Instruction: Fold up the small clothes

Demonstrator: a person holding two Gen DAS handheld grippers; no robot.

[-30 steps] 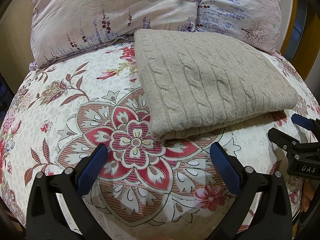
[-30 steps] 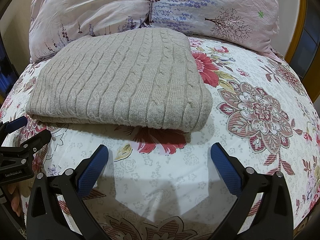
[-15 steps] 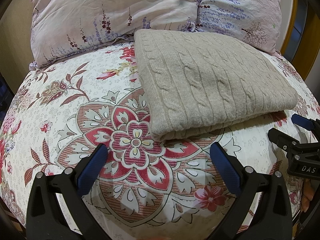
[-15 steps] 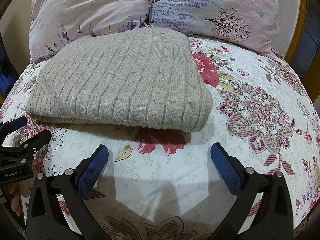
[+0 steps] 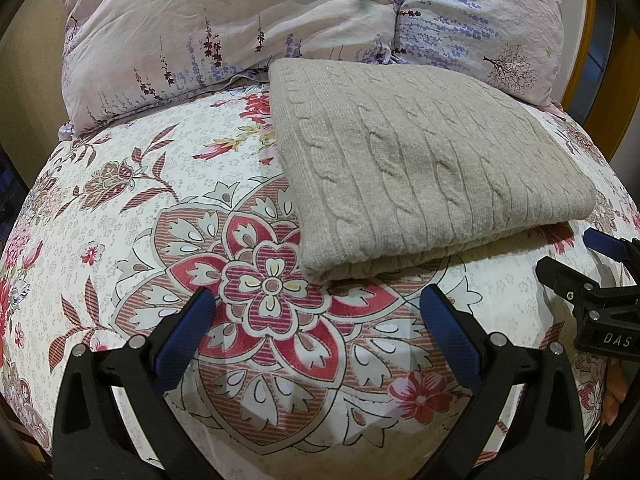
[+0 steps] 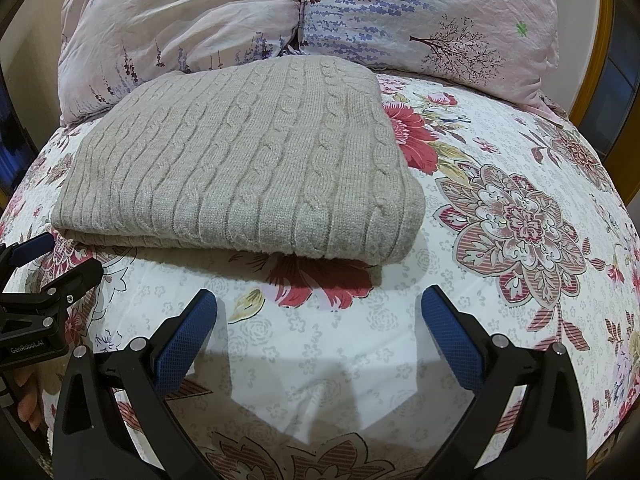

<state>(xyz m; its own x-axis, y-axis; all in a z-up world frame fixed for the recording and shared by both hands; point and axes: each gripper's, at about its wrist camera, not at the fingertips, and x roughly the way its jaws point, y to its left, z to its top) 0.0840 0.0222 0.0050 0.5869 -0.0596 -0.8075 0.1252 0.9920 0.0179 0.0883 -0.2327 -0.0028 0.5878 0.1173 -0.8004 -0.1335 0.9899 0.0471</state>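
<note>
A beige cable-knit sweater (image 5: pixel 420 168) lies folded into a flat rectangle on the floral bedsheet (image 5: pixel 120 220); it also shows in the right wrist view (image 6: pixel 248 168). My left gripper (image 5: pixel 318 312) is open and empty, just short of the sweater's near left corner. My right gripper (image 6: pixel 318 314) is open and empty, just short of its near right corner. Each gripper shows at the edge of the other's view: the right one (image 5: pixel 576 256) and the left one (image 6: pixel 52 260).
Two pale floral pillows (image 5: pixel 240 28) (image 6: pixel 420 12) lean at the head of the bed behind the sweater. A wooden bed frame (image 6: pixel 600 40) rises at the far right. The sheet (image 6: pixel 520 220) spreads right of the sweater.
</note>
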